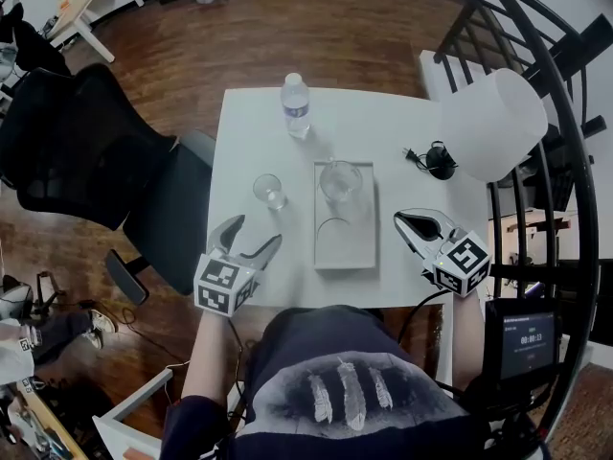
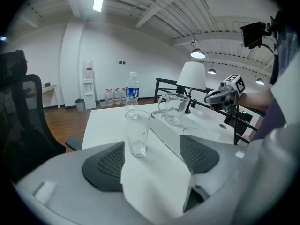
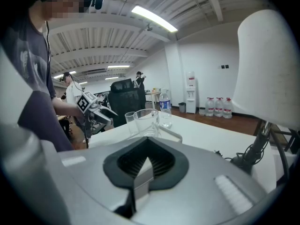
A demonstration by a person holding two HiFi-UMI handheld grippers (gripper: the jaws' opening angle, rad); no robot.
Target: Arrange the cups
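A small clear tumbler (image 1: 269, 191) stands on the white table (image 1: 249, 132), left of a white tray (image 1: 345, 249). A clear glass mug (image 1: 340, 182) stands at the tray's far end. My left gripper (image 1: 256, 232) is open near the table's front edge, just short of the tumbler, with nothing between its jaws. In the left gripper view the tumbler (image 2: 137, 132) stands ahead of the open gripper (image 2: 152, 154), with the mug (image 2: 175, 108) behind it. My right gripper (image 1: 421, 221) is shut and empty, right of the tray. In the right gripper view it (image 3: 146, 161) faces the mug (image 3: 146, 122).
A water bottle (image 1: 296, 103) stands at the table's far side. A black plug with a cord (image 1: 439, 158) and a white lamp shade (image 1: 493, 123) are at the right. A black office chair (image 1: 86, 151) stands left of the table, a black metal rack (image 1: 551, 94) at right.
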